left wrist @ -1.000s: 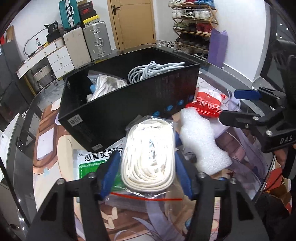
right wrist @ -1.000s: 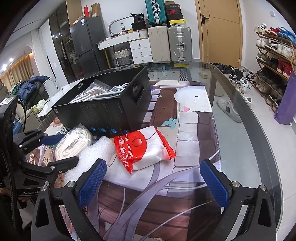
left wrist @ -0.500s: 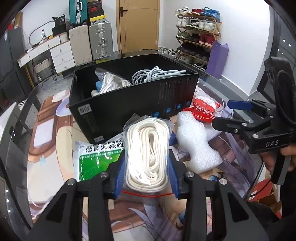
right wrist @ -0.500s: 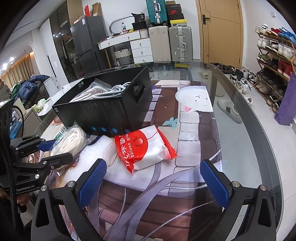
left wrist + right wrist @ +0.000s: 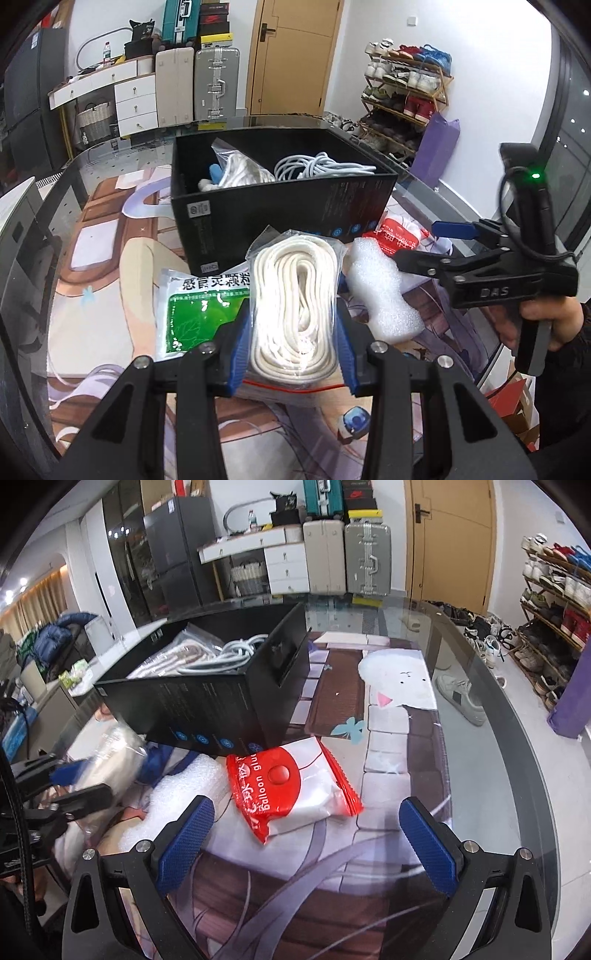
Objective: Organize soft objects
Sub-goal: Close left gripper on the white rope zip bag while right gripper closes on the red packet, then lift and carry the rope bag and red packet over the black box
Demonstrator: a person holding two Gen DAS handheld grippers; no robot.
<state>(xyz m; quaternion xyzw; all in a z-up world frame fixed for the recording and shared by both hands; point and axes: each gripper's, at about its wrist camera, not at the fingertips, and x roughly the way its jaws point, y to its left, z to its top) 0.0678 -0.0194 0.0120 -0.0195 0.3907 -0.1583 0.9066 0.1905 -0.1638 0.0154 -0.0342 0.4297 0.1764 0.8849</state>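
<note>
The box [image 5: 280,206] sits toward the middle of the table [image 5: 491,775], with a cable [image 5: 317,168] and a bagged bundle [image 5: 236,170] inside it. In front of the box, the bag of rope [image 5: 295,310] is up between the left gripper's [image 5: 293,354] pads. Under it, to the left, lies the packet [image 5: 195,310]. To its right, the foam piece [image 5: 380,291], then the glue pack [image 5: 291,790] just beside the box's front wall.

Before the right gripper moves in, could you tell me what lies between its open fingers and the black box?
The red-and-white balloon glue packet lies flat on the mat between the right gripper and the black box, as the right wrist view shows.
</note>
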